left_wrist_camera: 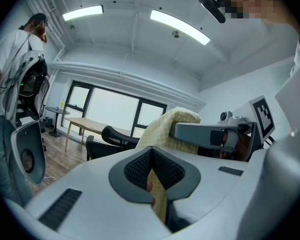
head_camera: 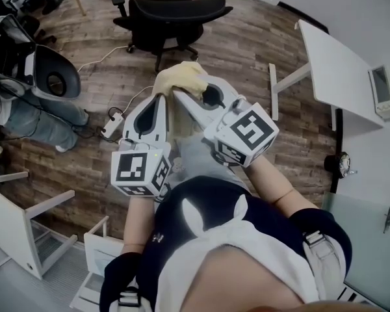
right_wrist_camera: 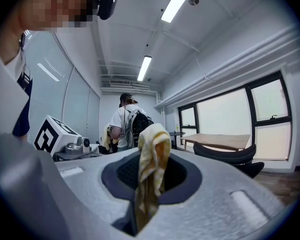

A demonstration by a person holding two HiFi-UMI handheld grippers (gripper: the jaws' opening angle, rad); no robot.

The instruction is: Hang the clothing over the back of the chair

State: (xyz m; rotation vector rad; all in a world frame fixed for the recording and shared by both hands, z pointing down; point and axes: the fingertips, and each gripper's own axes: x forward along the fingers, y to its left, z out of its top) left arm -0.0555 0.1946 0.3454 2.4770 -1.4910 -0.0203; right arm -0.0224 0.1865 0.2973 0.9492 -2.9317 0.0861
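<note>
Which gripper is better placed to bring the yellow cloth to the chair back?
Left, slightly: both hold the cloth, but the chair stands straight ahead of the left gripper.

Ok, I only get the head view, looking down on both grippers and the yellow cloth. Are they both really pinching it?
Observer: Yes for the left. Its own view shows the yellow cloth squeezed tight in the left gripper.
Operator: And the other one?
Observer: The right gripper is shut on it too, with a fold poking up above its jaws.
Operator: What's past the chair?
Observer: In the right gripper view a wooden table stands behind the black chair, by the big windows.
</note>
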